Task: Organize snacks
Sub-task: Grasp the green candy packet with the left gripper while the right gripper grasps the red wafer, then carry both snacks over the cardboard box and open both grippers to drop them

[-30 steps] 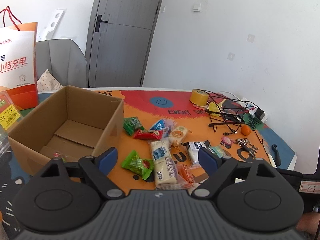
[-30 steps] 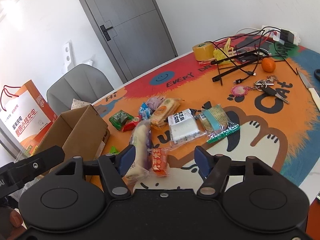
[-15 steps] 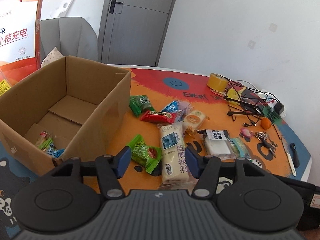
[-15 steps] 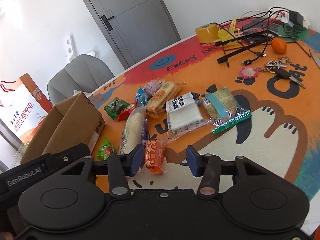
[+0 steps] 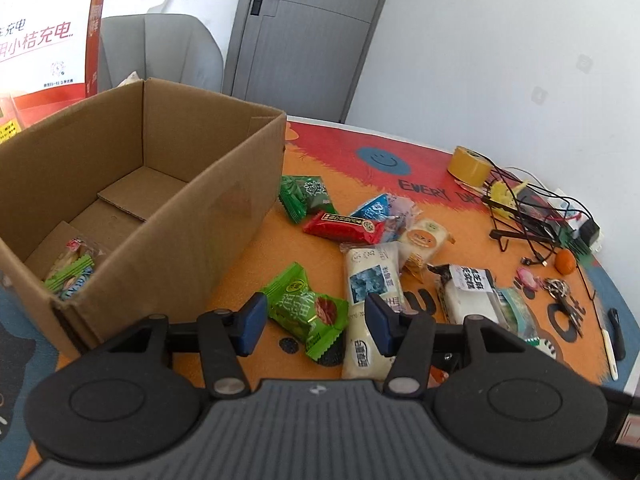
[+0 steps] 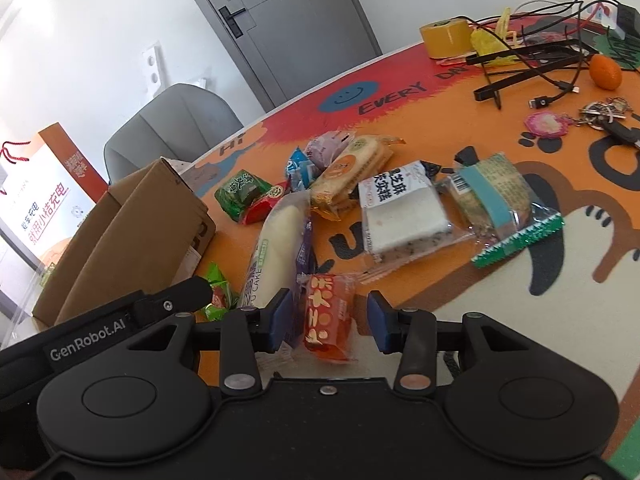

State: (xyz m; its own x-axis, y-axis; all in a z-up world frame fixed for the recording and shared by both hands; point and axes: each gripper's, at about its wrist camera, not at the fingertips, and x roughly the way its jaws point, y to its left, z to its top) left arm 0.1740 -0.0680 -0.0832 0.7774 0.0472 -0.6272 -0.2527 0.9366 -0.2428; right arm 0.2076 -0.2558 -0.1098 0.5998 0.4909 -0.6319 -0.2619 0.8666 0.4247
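Note:
An open cardboard box (image 5: 168, 184) stands at the left with a few snacks (image 5: 70, 270) inside. Several wrapped snacks lie on the orange mat. My left gripper (image 5: 314, 326) is open, its jaws on either side of a green packet (image 5: 308, 310), beside a long white cake pack (image 5: 370, 300). My right gripper (image 6: 328, 322) is open around a small orange-red packet (image 6: 330, 320), with the long cake pack (image 6: 276, 240) just to its left. The box (image 6: 132, 224) and the left gripper's body (image 6: 100, 328) show in the right wrist view.
A tape roll (image 5: 470, 164), cables and a black stand (image 5: 528, 216), a small orange (image 5: 565, 260), keys (image 5: 560, 292) and a pen (image 5: 616, 332) lie at the right. A white sesame cake pack (image 6: 400, 212) and a teal-banded pack (image 6: 496, 200) lie mid-mat. A grey chair (image 5: 160, 52) and an orange paper bag (image 5: 44, 40) stand behind the box.
Both grippers have moved down and forward toward the snacks and their jaws have narrowed. The left now brackets the green packet, the right the orange-red packet.

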